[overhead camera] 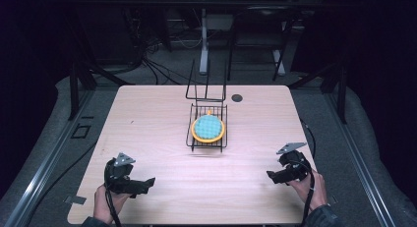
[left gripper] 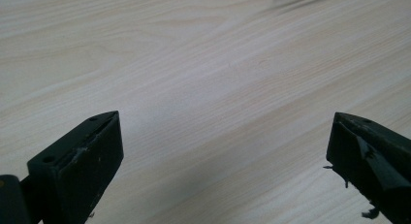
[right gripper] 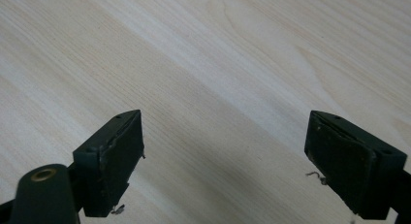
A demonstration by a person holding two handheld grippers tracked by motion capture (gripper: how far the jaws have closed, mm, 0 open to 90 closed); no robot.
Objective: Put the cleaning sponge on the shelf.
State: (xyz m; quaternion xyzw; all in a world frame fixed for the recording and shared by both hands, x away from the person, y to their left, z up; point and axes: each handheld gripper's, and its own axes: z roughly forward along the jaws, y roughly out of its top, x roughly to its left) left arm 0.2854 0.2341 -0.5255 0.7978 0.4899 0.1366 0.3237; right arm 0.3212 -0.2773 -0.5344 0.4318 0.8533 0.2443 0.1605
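Centrally, a blue-and-orange plate lies in the wire rack on the desk; both the left hand-held gripper and the right hand-held gripper, spread, rest near. A careless reach could probably snag the rack's wires.

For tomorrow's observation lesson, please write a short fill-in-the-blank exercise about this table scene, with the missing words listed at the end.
1. The round orange-rimmed strainer lies in a black wire ____ at mid-table.
2. The mesh of the strainer is coloured ____.
3. The left claw and the right claw both have their jaws ____, with bare wooden table between them.
4. The small dark disc near the table's far edge lies to the ____ of the wire frame's upright handles.

Missing words: rack; blue; open; right
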